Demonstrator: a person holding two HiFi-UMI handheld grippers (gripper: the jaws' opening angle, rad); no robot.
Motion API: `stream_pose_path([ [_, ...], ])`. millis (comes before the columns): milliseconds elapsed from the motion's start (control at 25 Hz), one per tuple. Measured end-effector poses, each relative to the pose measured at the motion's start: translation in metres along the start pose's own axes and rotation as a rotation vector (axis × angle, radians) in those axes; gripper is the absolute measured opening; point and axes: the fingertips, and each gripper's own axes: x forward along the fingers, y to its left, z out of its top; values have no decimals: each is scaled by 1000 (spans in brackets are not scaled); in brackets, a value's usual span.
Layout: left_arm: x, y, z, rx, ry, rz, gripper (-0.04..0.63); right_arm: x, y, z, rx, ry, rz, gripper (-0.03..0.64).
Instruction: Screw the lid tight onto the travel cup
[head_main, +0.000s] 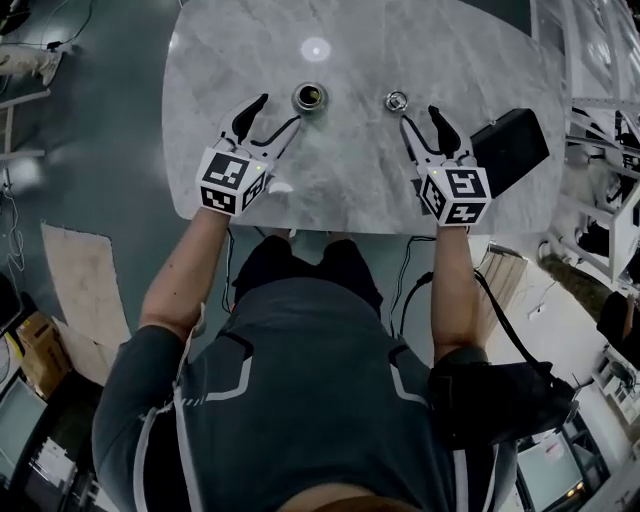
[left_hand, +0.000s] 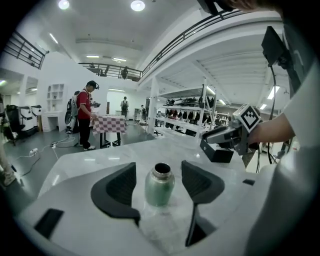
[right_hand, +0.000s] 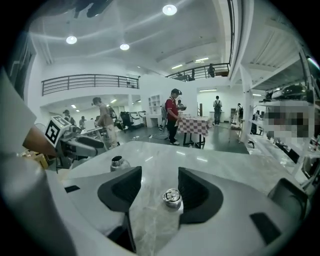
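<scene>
In the head view, the cup is seen upright and uncapped on the worktop, with the lid lying apart from it, to the cup's right. The left gripper is aimed at the cup and the right gripper at the lid. A box lies farther to the cup's right, beyond the lid. In the left gripper view, the cup is framed between jaws held well apart, with a gap on each side, so nothing is gripped. In the right gripper view, the lid is seen between jaws that are likewise spread and hold nothing. It sits nearer the right-hand jaw, and the cup is visible off to the left. The step in hand is judged to be the two grasps. The cup would best be clamped on its body, below the neck, so that the thread is left free. The lid should be centred between the jaws before it is closed on and kept level. It should then be lowered squarely onto the cup's mouth, since a tilted start risks cross-threading.
</scene>
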Motion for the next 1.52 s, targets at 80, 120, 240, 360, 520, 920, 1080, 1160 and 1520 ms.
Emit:
stream_pose_path([
  [80, 5, -1, -13, -8, 12, -22, 316, 8, -2, -15, 11, 29, 7, 238],
  [120, 8, -2, -20, -7, 22, -31, 333, 12, -2, -23, 15, 44, 12, 238],
  [240, 18, 2, -41, -9, 58, -22, 339, 27, -3, -44, 30, 88, 25, 249],
  [360, 32, 7, -55, -4, 72, -15, 339, 45, -7, -64, 39, 127, 27, 268],
  [520, 52, 7, -70, 11, 98, -14, 357, 63, -12, -86, 44, 166, 30, 295],
  [920, 89, 7, -81, 51, 129, -24, 365, 101, -24, -113, 12, 233, 39, 310],
  [1080, 100, 7, -83, 68, 135, 1, 367, 110, -27, -116, -13, 252, 48, 310],
  [1160, 104, 8, -83, 86, 144, 15, 368, 115, -24, -115, -29, 258, 58, 310],
  [1520, 119, 10, -86, 87, 143, 32, 393, 130, -24, -111, -52, 269, 77, 308],
])
